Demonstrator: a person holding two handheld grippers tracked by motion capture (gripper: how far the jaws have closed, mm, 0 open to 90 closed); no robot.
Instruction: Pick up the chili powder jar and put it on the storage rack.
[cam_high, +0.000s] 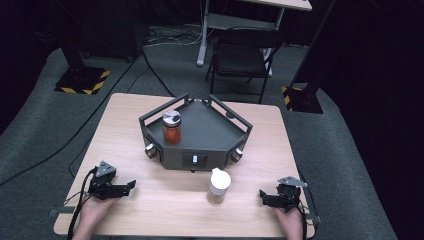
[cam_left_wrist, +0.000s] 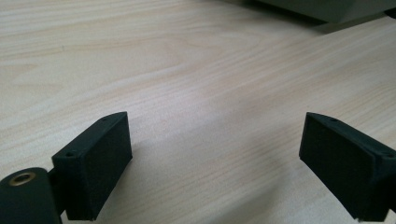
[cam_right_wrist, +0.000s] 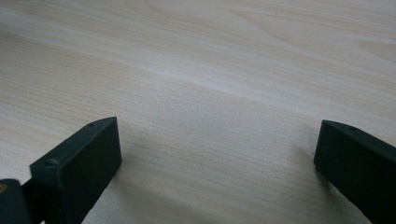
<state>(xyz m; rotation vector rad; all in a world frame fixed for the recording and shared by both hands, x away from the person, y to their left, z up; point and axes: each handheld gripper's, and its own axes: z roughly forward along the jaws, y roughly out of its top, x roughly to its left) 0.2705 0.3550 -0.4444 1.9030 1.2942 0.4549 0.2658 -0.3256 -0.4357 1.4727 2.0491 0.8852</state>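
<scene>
We rest both grippers, left (cam_high: 131, 185) and right (cam_high: 262, 194), fingers apart and empty, either side of the white-lidded jar (cam_high: 218, 185); it probably awaits joining the red jar (cam_high: 171, 126) on the tray (cam_high: 215, 132).

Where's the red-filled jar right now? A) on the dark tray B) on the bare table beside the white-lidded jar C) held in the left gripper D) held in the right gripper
A: the red-filled jar stands upright on the dark tray, apart from both grippers.
</scene>
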